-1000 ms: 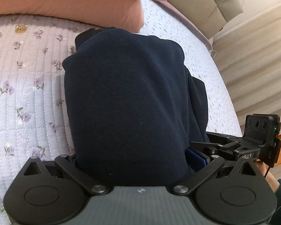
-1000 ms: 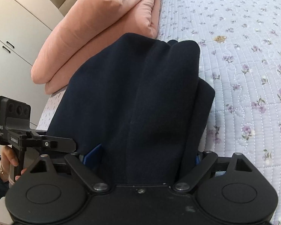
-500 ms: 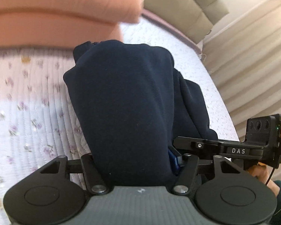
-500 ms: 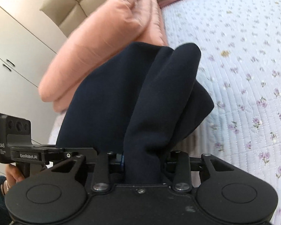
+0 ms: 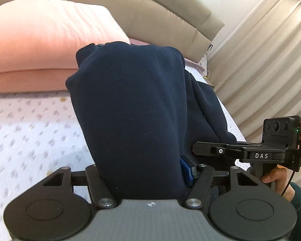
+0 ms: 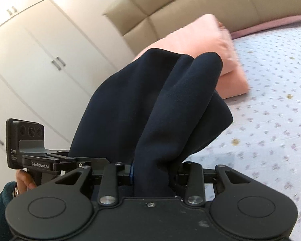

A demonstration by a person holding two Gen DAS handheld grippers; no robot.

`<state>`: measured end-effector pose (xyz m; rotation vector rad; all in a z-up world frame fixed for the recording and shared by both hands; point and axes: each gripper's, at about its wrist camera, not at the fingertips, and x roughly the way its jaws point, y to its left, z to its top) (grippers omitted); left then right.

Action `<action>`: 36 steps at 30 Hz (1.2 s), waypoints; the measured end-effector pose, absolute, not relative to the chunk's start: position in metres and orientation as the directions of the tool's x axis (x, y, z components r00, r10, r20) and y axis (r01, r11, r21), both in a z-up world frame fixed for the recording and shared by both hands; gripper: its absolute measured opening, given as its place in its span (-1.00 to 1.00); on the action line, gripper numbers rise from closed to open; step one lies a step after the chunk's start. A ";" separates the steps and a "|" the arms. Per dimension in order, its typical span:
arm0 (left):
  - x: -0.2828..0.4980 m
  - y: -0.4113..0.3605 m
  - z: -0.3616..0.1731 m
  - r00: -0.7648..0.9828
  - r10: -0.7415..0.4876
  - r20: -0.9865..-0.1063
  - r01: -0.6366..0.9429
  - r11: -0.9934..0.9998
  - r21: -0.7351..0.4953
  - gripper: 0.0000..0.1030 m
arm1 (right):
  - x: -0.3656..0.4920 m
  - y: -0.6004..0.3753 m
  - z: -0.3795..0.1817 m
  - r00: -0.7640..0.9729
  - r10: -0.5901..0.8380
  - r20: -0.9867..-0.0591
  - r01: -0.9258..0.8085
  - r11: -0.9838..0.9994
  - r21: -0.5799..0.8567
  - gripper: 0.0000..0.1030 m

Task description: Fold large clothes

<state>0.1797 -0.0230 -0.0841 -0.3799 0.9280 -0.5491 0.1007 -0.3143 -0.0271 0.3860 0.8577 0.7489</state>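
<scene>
Both grippers, wide apart around the dark cloth a second ago, have closed on it and risen, so that headboard and wardrobe now fill the upper field of each view where quilt lay before.

Left wrist view: the left gripper (image 5: pixel 144 172) has its fingers drawn in against a thick bundle of the navy garment (image 5: pixel 134 104), which fills the gap between them; a blue pad shows at the right-hand edge of the cloth. The garment runs straight ahead of the fingers, long axis pointing toward the pink pillow (image 5: pixel 42 42), its far end hanging in front of that pillow and above the bed (image 5: pixel 30 128). The right gripper (image 5: pixel 250 152), held in a hand (image 5: pixel 275 177), lies just right of the garment's near edge.

Right wrist view: the right gripper (image 6: pixel 152 172) pinches a narrower gathered fold of the navy garment (image 6: pixel 158 108). Cloth extends forward and leftward from these fingers toward the left gripper (image 6: pixel 50 160). Its far end hangs before the pink pillow (image 6: pixel 216 42). Both hands sit equally near, at the garment's near edge, side by side; the likely next move carries that edge toward the pillow.
</scene>
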 end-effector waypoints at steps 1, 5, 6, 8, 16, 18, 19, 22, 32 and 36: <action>0.172 -0.017 -0.085 0.477 -0.594 -0.648 0.273 0.801 -0.533 0.24 | 0.094 -0.313 -0.028 0.420 0.731 -0.538 -0.448 0.682 0.578 -0.18; 0.148 -0.003 -0.097 0.468 -0.582 -0.665 0.257 0.810 -0.527 0.27 | 0.077 -0.299 -0.045 0.382 0.742 -0.551 -0.451 0.670 0.590 -0.18; 0.145 -0.001 -0.103 0.463 -0.577 -0.673 0.252 0.813 -0.525 0.27 | 0.075 -0.296 -0.053 0.375 0.740 -0.558 -0.446 0.672 0.591 -0.18; 0.145 0.000 -0.117 0.448 -0.568 -0.691 0.239 0.821 -0.519 0.27 | 0.076 -0.294 -0.069 0.358 0.737 -0.573 -0.416 0.675 0.609 -0.18; 0.162 0.012 -0.206 0.371 -0.548 -0.749 0.184 0.834 -0.520 0.33 | 0.079 -0.295 -0.132 0.309 0.708 -0.635 -0.326 0.706 0.629 -0.23; 0.167 0.015 -0.231 0.356 -0.539 -0.764 0.148 0.839 -0.523 0.38 | 0.082 -0.300 -0.148 0.319 0.692 -0.648 -0.316 0.722 0.616 -0.24; 0.167 0.019 -0.242 0.363 -0.530 -0.766 0.135 0.844 -0.519 0.47 | 0.085 -0.303 -0.156 0.324 0.680 -0.658 -0.309 0.733 0.606 -0.25; 0.156 0.034 -0.254 0.410 -0.579 -0.705 0.135 0.803 -0.581 0.65 | 0.089 -0.314 -0.177 0.317 0.672 -0.669 -0.302 0.741 0.600 -0.14; 0.101 0.019 -0.243 0.419 -0.504 -0.755 0.229 0.863 -0.450 0.92 | 0.005 -0.282 -0.105 0.625 0.440 -0.645 -0.521 0.850 0.075 0.65; 0.094 0.002 -0.235 0.410 -0.465 -0.785 0.277 0.883 -0.379 1.00 | -0.036 -0.243 -0.120 0.456 0.543 -0.705 -0.700 0.708 0.092 0.77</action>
